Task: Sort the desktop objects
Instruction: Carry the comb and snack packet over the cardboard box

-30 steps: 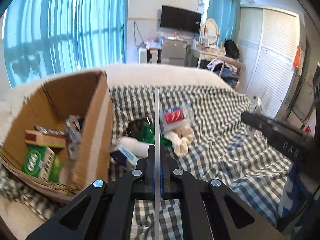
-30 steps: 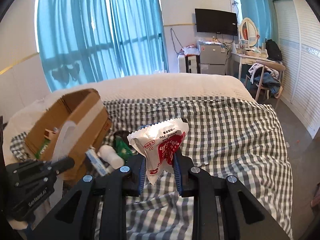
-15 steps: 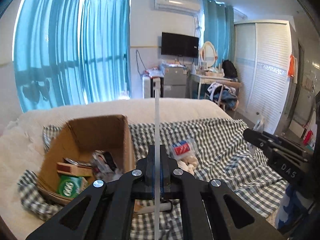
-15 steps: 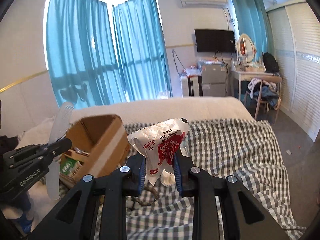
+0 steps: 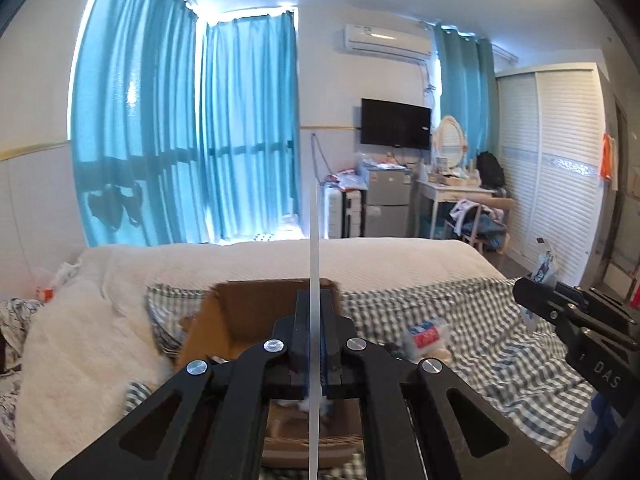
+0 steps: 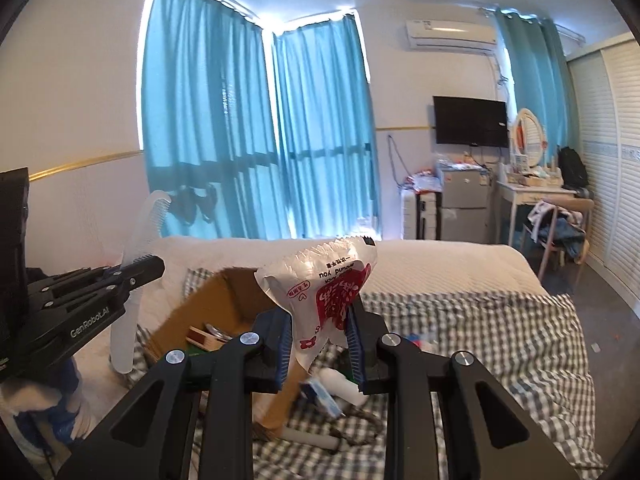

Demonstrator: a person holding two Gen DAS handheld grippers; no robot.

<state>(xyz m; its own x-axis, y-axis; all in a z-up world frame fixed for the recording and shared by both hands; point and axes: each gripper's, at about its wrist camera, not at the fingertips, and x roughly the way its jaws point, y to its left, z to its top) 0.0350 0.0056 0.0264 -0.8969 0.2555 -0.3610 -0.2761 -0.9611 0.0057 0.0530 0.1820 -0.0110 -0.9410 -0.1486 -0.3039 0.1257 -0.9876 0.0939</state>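
My left gripper (image 5: 315, 344) is shut on a white comb (image 5: 314, 264), seen edge-on; in the right wrist view the comb (image 6: 138, 256) stands upright at the left, held high. My right gripper (image 6: 320, 344) is shut on a white and red snack packet (image 6: 324, 284), held above the bed. An open cardboard box (image 5: 256, 308) with several items inside sits on the checked cloth (image 5: 480, 344), below and ahead of both grippers; it also shows in the right wrist view (image 6: 216, 304).
Loose items lie on the cloth right of the box: a clear bag with a red label (image 5: 426, 336), a white bottle (image 6: 340, 384), a small blue and white box (image 6: 320, 396). A white blanket (image 5: 100, 320) lies left. A desk and chair (image 6: 556, 216) stand at the far right.
Both grippers have risen and tilted up with their loads; the box and loose items now sit lower in both views. The left gripper has shifted over the box.
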